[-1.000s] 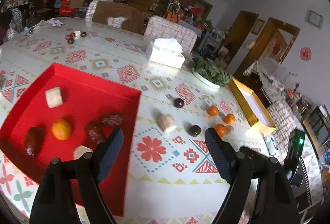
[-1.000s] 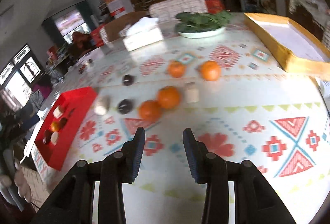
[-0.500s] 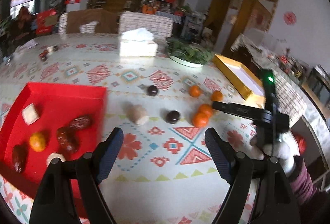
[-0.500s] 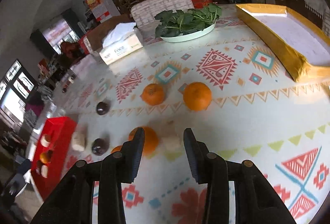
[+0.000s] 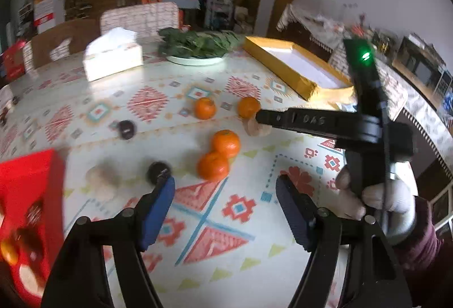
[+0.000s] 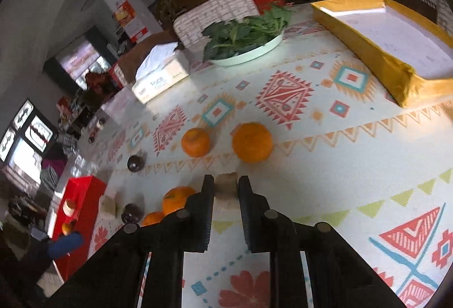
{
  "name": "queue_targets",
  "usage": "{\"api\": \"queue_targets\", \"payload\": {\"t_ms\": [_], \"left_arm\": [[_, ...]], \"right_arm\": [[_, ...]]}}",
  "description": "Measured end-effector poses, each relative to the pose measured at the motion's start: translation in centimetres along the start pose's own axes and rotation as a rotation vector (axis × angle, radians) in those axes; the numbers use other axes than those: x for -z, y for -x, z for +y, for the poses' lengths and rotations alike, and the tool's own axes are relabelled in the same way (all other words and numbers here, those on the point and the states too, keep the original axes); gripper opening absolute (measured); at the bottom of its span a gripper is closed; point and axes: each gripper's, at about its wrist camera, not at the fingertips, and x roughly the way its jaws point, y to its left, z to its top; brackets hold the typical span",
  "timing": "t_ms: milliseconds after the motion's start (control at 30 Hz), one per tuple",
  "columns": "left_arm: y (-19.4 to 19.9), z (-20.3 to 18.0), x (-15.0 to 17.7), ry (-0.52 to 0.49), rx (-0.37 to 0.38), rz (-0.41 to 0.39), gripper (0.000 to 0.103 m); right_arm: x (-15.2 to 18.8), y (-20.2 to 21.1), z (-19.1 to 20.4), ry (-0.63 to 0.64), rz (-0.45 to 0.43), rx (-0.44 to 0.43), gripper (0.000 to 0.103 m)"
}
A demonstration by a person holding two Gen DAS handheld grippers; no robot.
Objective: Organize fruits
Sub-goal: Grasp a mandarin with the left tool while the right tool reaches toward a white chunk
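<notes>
My right gripper [image 6: 225,189] has its jaws around a pale beige chunk [image 6: 225,188] on the tablecloth; from the left wrist view its fingertips [image 5: 262,117] sit over that chunk [image 5: 256,129]. Two oranges [image 6: 196,142] [image 6: 252,142] lie just beyond it, two more [image 6: 176,199] to its left. My left gripper [image 5: 223,196] is open and empty, above the cloth, before two touching oranges [image 5: 219,156]. Two dark round fruits [image 5: 158,171] [image 5: 126,129] and another pale chunk [image 5: 103,180] lie left. The red tray [image 5: 29,186] with fruit is at far left.
A yellow-rimmed tray [image 6: 396,64] stands at the right. A plate of green leaves [image 6: 245,37] and a tissue box [image 6: 161,75] stand at the back. Chairs stand behind the table's far edge.
My left gripper has swung right, away from the red tray, toward the oranges. My right gripper has moved forward and down onto the pale chunk, and its jaws have narrowed around it.
</notes>
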Motion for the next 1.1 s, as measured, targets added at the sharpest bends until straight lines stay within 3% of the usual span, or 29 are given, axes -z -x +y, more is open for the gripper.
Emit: {"api": "queue_targets", "payload": {"t_ms": [200, 400, 467, 533, 600, 833, 1100], "left_arm": [[-5.0, -1.5, -2.6, -0.060, -0.008, 0.071, 0.074], [-8.8, -1.8, -3.3, -0.090, -0.048, 0.132, 0.073], [-9.1, -1.8, -3.3, -0.095, -0.068, 0.133, 0.066], [-9.0, -1.8, -3.4, -0.092, -0.072, 0.127, 0.045], [-8.9, -1.5, -3.6, -0.088, -0.084, 0.123, 0.035], [-7.3, -0.5, -3.6, -0.025, -0.066, 0.079, 0.035], [0.1, 2.3, -2.6, 0.093, -0.070, -0.051, 0.035]], "right_arm": [[-0.4, 1.3, -0.8, -0.044, -0.043, -0.010, 0.019], [-0.5, 1.0, -1.3, -0.069, -0.031, -0.023, 0.019], [-0.5, 0.9, -1.3, -0.071, -0.024, -0.028, 0.019], [-0.5, 0.8, -1.3, -0.069, -0.022, -0.029, 0.019], [-0.5, 0.8, -1.3, -0.069, -0.021, -0.029, 0.020], [-0.5, 0.5, -1.4, -0.075, -0.013, -0.030, 0.019], [-0.5, 0.5, -1.9, -0.128, -0.004, -0.175, 0.020]]}}
